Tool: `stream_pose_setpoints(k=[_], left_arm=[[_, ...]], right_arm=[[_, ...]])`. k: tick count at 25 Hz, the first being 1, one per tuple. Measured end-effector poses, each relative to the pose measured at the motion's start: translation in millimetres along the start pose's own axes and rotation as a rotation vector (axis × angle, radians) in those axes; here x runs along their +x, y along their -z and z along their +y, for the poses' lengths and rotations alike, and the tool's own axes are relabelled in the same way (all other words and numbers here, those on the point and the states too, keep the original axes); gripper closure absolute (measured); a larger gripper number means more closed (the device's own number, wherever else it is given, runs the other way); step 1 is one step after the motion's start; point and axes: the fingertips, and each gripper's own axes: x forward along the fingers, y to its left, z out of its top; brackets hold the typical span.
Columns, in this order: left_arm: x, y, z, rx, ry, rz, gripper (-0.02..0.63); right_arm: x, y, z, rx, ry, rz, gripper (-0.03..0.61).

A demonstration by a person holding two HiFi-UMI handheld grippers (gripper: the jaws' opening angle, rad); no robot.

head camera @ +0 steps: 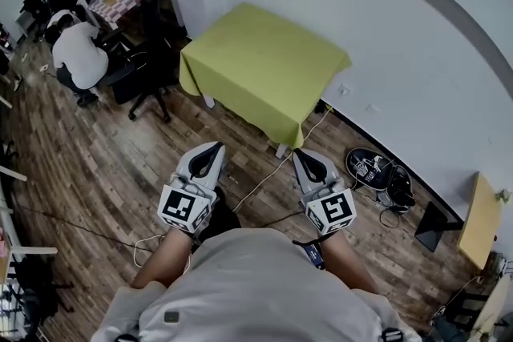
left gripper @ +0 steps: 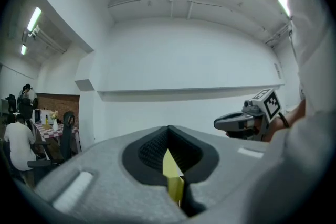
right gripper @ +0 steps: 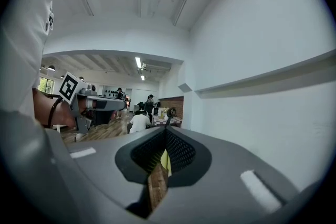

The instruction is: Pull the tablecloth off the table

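Note:
A yellow-green tablecloth (head camera: 264, 68) covers a small table against the white wall, its edges hanging down over the sides. Both grippers are held low near my body, short of the table's front corner. My left gripper (head camera: 213, 148) is shut with nothing in it, and so is my right gripper (head camera: 304, 154). In the left gripper view the left gripper (left gripper: 168, 131) shows its jaws together, with only a sliver of the yellow cloth (left gripper: 172, 176) seen through the slit. The right gripper (right gripper: 165, 134) looks the same, with a thin strip of cloth (right gripper: 164, 161) beyond it.
A person in a white shirt (head camera: 78, 52) sits at a desk at the far left, beside a black office chair (head camera: 152, 60). Cables (head camera: 272, 172) run across the wooden floor. A dark bag (head camera: 377, 171) and a wooden board (head camera: 481, 220) lie at the right by the wall.

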Motion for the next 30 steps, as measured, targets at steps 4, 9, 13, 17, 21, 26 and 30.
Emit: stream_pose_setpoints(k=[4,9,13,17,21,26,30], left_arm=[[20,4,54,-0.028,0.008,-0.001,0.612],[48,4,133,-0.032,0.043,-0.002,0.612],[66,1,209,-0.034,0.064,-0.017,0.612],[78,0,270,-0.061,0.09,-0.018,0.612],[89,6,307,-0.062,0.106,-0.002,0.612],[102,16,337,-0.074,0.095,0.015,0.612],[118,20,357,-0.052,0.076,0.025,0.612]], right_arm=[[55,0,-5,-0.001,-0.001,0.032,0.568],[136,-8,-9,-0.003,0.022,0.053,0.568],[204,-12,-8,-0.009,0.046,0.086,0.568],[258,-11,-8,0.006,0.074,0.112,0.568],[299,-11,-10,0.029,0.086,0.117,0.568],[331,-3,-18,0.044,0.076,0.125,0.568],[352,2,-37,0.045,0.07,0.119,0.568]])
